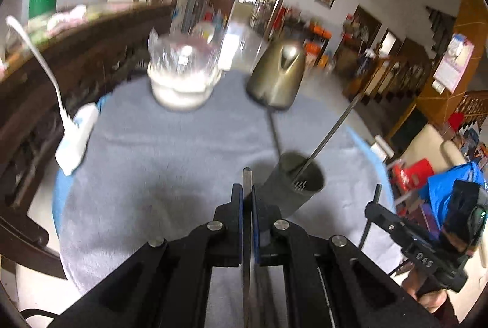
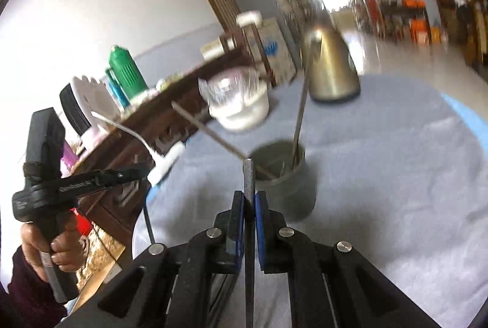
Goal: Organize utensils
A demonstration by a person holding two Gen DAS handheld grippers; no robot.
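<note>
Pinching a thin flat metal utensil (image 1: pixel 247 184) in my left gripper (image 1: pixel 247 206), I have the blue pads pressed tight on its blade-like stem; my right gripper (image 2: pixel 249 206) grips a second flat metal utensil (image 2: pixel 249 175) the same way, its tip standing up between the closed pads; what kind of utensil each one is I cannot tell, since only narrow stems show.

A dark grey cup (image 1: pixel 297 181) stands on the grey cloth (image 1: pixel 167 151) towards the near right part of the table, just beyond my fingers; a long metal skewer-like utensil (image 1: pixel 332 132) leans in it; the right wrist view looks into the cup's mouth and shows two such stems crossing there, which the left view does not.

At the far edge stand a brass-coloured kettle (image 1: pixel 279 74) and a clear glass jar on a white base (image 1: pixel 183 68); at the left edge lies a white power strip (image 1: pixel 76 138).

Only the left view catches my other gripper's arm with the letters "DAS" (image 1: pixel 424 259); only the right view shows my left hand (image 2: pixel 52 251) wrapped round its handle, and a green flask (image 2: pixel 125 71) on the sideboard; small print on that gripper's arm is too blurred to read.
</note>
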